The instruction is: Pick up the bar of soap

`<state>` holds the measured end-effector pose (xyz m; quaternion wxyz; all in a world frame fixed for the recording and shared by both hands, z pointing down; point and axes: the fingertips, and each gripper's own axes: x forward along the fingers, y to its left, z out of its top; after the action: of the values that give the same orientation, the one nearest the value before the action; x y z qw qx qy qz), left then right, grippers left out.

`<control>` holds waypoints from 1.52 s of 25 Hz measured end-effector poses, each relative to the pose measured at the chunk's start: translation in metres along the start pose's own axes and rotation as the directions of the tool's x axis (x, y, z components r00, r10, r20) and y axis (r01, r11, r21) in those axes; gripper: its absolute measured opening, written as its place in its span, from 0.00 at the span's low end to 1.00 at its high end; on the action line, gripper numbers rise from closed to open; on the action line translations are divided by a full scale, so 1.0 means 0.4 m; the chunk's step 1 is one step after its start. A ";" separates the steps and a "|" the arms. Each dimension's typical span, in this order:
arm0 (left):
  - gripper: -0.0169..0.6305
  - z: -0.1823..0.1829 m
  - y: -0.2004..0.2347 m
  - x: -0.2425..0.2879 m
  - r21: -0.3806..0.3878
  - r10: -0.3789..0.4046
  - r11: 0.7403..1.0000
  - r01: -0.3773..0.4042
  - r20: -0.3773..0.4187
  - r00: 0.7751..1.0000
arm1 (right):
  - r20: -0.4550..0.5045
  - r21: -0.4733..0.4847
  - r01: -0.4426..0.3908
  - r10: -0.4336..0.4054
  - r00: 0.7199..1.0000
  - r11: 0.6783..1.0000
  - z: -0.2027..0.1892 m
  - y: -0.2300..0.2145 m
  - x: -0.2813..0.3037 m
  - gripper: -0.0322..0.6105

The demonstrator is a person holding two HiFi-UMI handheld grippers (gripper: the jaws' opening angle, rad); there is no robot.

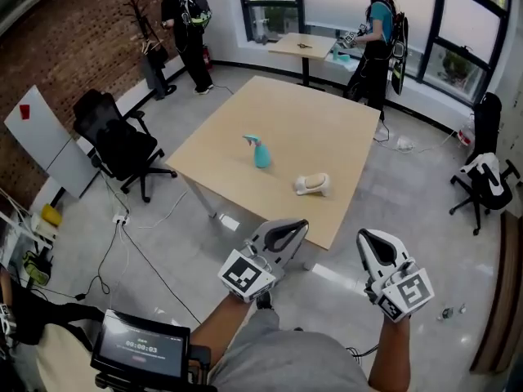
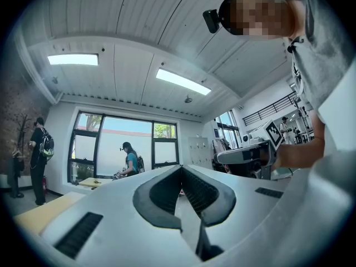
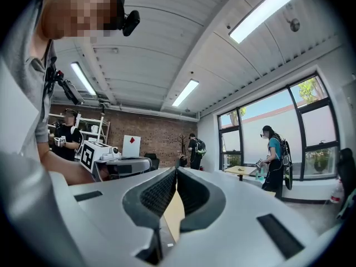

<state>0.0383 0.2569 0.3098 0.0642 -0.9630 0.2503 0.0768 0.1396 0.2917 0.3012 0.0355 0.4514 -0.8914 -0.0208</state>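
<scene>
The cream bar of soap [image 1: 313, 184] lies on the light wooden table [image 1: 245, 113], near its right front edge. I cannot tell whether it rests in a dish. Both grippers hang in front of the table's near corner, above the floor and well short of the soap. My left gripper [image 1: 300, 225] is shut and empty, with its tips pointing toward the table. My right gripper [image 1: 364, 237] is shut and empty too. The left gripper view shows closed jaws [image 2: 181, 168] aimed at the ceiling and windows. Closed jaws [image 3: 176, 170] show in the right gripper view as well.
A teal spray bottle [image 1: 260, 152] stands on the table left of the soap. A black office chair [image 1: 118, 141] sits left of the table and another chair [image 1: 486, 182] far right. Two people stand at the back by a smaller table [image 1: 306, 46]. Cables [image 1: 122, 243] lie on the floor.
</scene>
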 end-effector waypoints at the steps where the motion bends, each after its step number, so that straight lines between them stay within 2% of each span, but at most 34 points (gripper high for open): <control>1: 0.03 -0.007 0.014 0.002 -0.003 0.001 1.000 -0.001 -0.001 1.000 | -0.005 0.002 -0.002 0.002 1.000 1.000 -0.004 -0.004 0.015 0.06; 6: 0.03 -0.037 0.108 0.048 -0.022 -0.005 1.000 0.005 -0.007 1.000 | -0.019 0.000 0.005 -0.005 1.000 1.000 -0.009 -0.057 0.105 0.06; 11: 0.03 -0.059 0.264 0.094 -0.046 -0.016 0.999 0.015 -0.018 1.000 | -0.041 -0.010 0.028 -0.028 0.999 1.000 -0.007 -0.112 0.245 0.06; 16: 0.03 -0.085 0.426 0.135 -0.072 -0.072 0.995 0.073 0.027 0.997 | -0.055 -0.017 0.067 -0.068 0.996 0.998 0.000 -0.167 0.401 0.06; 22: 0.03 -0.143 0.593 0.187 -0.101 -0.121 0.987 0.124 0.034 0.992 | -0.075 -0.016 0.127 -0.128 0.989 0.992 -0.024 -0.229 0.546 0.06; 28: 0.03 -0.188 0.690 0.240 -0.157 -0.130 0.978 0.135 0.037 0.991 | -0.118 0.000 0.143 -0.142 0.983 0.990 -0.048 -0.287 0.633 0.06; 34: 0.03 -0.254 0.740 0.315 -0.182 -0.094 0.979 0.093 0.005 0.996 | -0.131 0.019 0.092 -0.088 0.987 0.996 -0.081 -0.374 0.690 0.06; 38: 0.03 -0.266 0.761 0.372 -0.180 -0.038 0.983 0.034 -0.017 0.999 | -0.101 0.015 -0.006 0.007 0.995 1.000 -0.080 -0.421 0.742 0.06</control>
<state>0.0293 -0.0942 0.3613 -0.0241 -0.9699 0.2256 0.0881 0.1025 -0.0475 0.3345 0.0773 0.4492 -0.8900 0.0086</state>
